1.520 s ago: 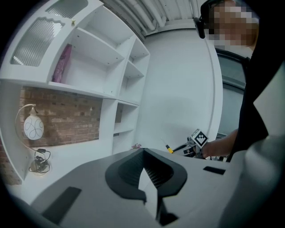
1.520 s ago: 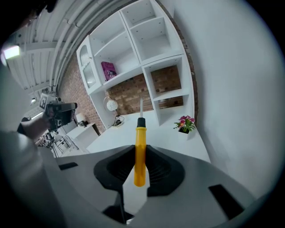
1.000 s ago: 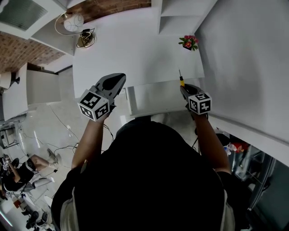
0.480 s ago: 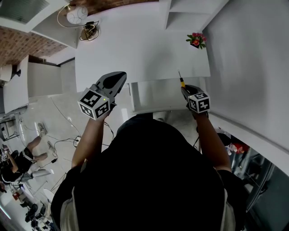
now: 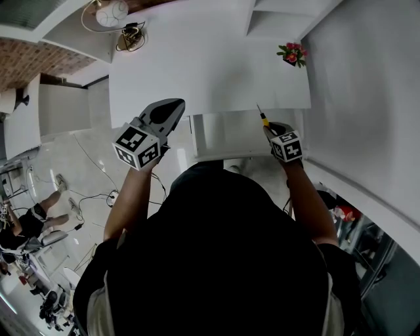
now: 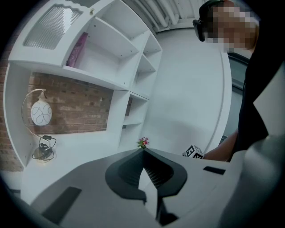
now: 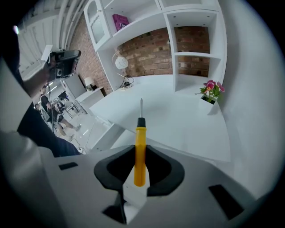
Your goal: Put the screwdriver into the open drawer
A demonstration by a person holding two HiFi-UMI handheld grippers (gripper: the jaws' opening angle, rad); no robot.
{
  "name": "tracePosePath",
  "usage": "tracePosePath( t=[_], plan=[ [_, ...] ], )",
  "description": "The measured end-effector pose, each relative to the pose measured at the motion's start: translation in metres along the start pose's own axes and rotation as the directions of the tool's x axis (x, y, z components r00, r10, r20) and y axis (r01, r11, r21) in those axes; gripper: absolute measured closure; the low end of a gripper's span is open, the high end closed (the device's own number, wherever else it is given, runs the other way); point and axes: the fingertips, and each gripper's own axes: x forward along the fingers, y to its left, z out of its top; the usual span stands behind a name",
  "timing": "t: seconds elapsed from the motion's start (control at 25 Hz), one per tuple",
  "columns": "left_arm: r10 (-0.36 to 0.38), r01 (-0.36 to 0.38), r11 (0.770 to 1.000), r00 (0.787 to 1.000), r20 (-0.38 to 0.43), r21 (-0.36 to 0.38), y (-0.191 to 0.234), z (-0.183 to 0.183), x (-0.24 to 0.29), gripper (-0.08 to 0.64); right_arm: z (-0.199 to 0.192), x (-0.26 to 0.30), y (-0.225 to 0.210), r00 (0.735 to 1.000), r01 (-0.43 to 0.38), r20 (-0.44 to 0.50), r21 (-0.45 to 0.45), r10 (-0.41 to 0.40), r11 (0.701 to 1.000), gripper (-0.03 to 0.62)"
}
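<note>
A screwdriver [image 7: 140, 149] with a yellow handle and thin metal shaft points forward out of my right gripper [image 7: 140, 146], which is shut on the handle. In the head view the right gripper [image 5: 270, 127] holds the screwdriver [image 5: 262, 116] above the right end of the open white drawer [image 5: 226, 139], which juts out from under the desk edge. My left gripper [image 5: 174, 106] hovers just left of the drawer. In its own view the left gripper [image 6: 143, 149] has its jaws together with nothing between them.
The white desk [image 5: 197, 59] carries a small pot of pink flowers [image 5: 293, 54] at its back right and a round lamp [image 5: 108, 12] at its back left. White shelves [image 6: 111, 49] stand over a brick wall. Cables lie on the floor [image 5: 85, 184] at the left.
The head view has shifted a little, so desk and flowers sit slightly to the right. My right gripper with the screwdriver has edged farther over the drawer. The left gripper has barely moved.
</note>
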Motion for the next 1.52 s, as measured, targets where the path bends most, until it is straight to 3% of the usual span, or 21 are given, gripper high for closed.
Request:
tracePosePath(
  t=[0.64,1.52],
  plan=[
    [-0.007,0.006,0.999,0.999,-0.033,-0.039,0.011,-0.018,0.014,0.545,-0.039,0.038,-0.008,0.99,0.016,-0.139,-0.109,-0.031,0.994,0.509],
    [0.011,-0.016,0.996,0.998,-0.063,-0.083,0.033,-0.042,0.016,0.545,-0.068,0.097,0.014,0.965,-0.082,-0.26,-0.19,0.03,0.978,0.509]
  ],
)
